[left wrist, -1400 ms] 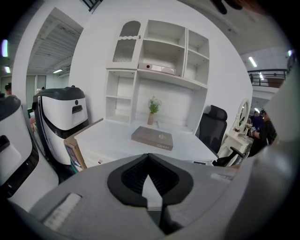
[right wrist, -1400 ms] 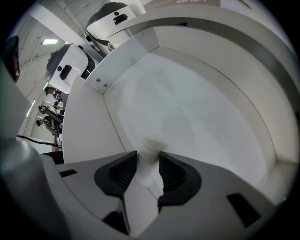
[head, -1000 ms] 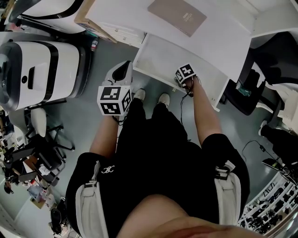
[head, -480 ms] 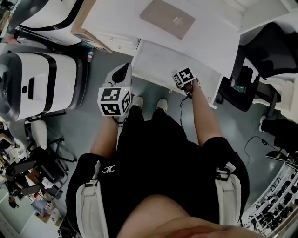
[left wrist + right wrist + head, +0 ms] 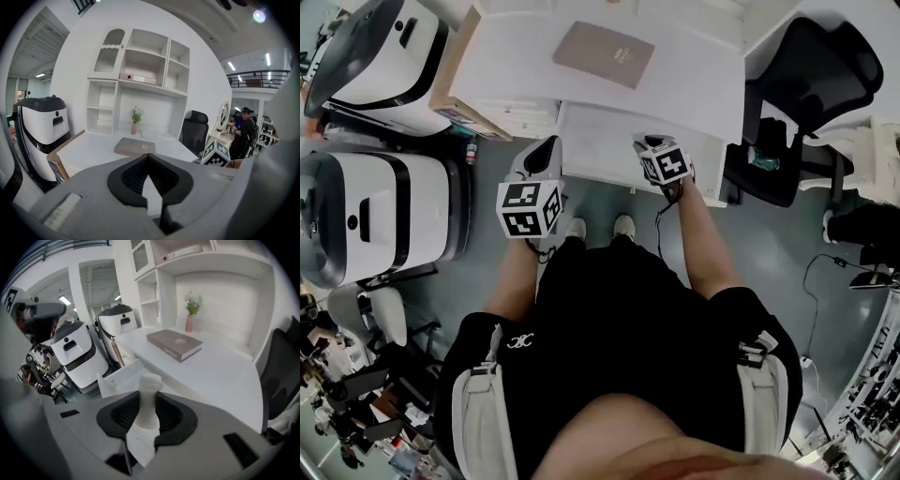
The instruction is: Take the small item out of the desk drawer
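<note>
The white desk drawer stands pulled out under the desk top. My right gripper hovers over the drawer's front right part. In the right gripper view, my right gripper is shut on a small white upright item, whose rounded top sticks out above the black pads, with the open drawer below and to the left. My left gripper hangs by the drawer's front left corner. In its own view the left gripper is shut, with nothing between the jaws.
A brown book lies on the desk top. White machines and a cardboard box stand at the left. A black office chair stands at the right. The person's feet are just before the drawer.
The right gripper has come up from the drawer's front right corner and shifted a little left. The left gripper has stayed by the drawer's left corner. The head view has tilted, showing more desk.
</note>
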